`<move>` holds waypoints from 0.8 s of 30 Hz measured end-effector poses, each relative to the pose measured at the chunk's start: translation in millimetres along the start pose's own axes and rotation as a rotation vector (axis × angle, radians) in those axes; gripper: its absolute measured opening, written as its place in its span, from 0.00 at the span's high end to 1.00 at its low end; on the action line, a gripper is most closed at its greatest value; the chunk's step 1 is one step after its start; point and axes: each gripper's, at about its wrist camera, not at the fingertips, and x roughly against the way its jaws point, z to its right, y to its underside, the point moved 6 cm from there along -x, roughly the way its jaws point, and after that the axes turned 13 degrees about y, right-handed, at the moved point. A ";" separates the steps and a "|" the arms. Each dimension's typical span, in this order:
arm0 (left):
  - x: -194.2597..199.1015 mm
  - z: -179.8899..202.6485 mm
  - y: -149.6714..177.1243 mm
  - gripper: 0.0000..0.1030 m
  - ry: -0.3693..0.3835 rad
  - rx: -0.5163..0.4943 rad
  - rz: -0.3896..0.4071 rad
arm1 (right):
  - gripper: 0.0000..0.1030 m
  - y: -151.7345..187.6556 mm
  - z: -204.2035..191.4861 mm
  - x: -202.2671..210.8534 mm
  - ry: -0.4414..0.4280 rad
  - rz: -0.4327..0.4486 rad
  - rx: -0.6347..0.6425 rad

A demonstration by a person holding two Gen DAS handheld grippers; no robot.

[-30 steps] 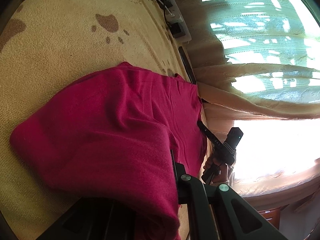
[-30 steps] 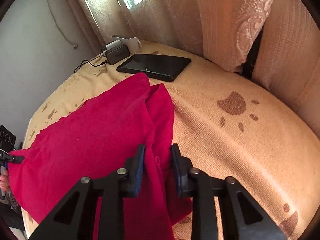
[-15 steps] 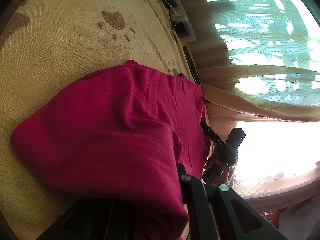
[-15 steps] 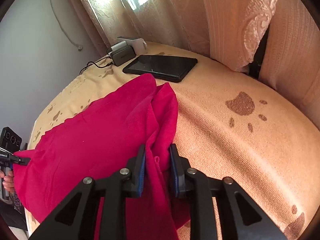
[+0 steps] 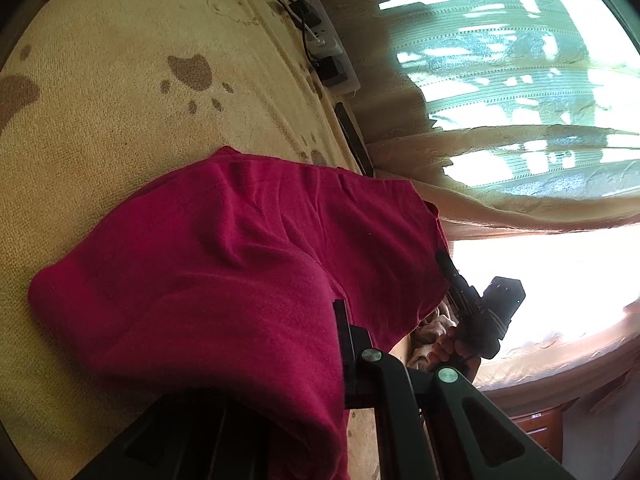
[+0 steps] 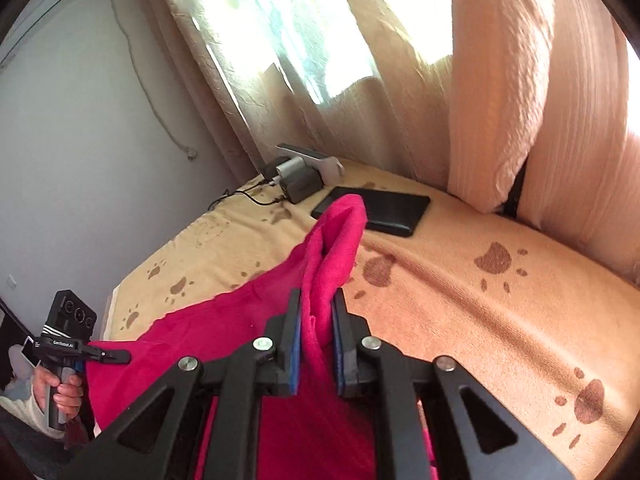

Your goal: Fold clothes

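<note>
Both the right tongs [image 6: 315, 334] and left tongs [image 6: 120, 356] are clenched on the red garment's [image 6: 248, 320] edge.

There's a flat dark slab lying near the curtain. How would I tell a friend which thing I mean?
Start at the beige paw-print blanket and follow it back to where the curtain meets it. There, beside the grey charger block with its cables, lies the black tablet, just beyond the raised tip of the red garment. It is the only flat, glossy black rectangle there; the charger is smaller, boxy and grey.
</note>
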 end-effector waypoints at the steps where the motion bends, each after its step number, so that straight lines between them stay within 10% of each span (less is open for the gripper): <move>1: 3.8 5.7 -1.5 0.91 0.008 -0.013 0.002 | 0.87 -3.9 -8.6 8.8 0.003 0.011 0.014; 11: 101.8 63.2 -47.7 0.91 -0.017 -0.201 0.103 | 0.87 -21.4 -105.7 48.1 -0.023 0.055 0.138; 24: 213.0 18.7 -141.3 0.91 -0.274 -0.234 0.189 | 0.87 -38.2 -223.6 -68.8 -0.121 -0.024 0.200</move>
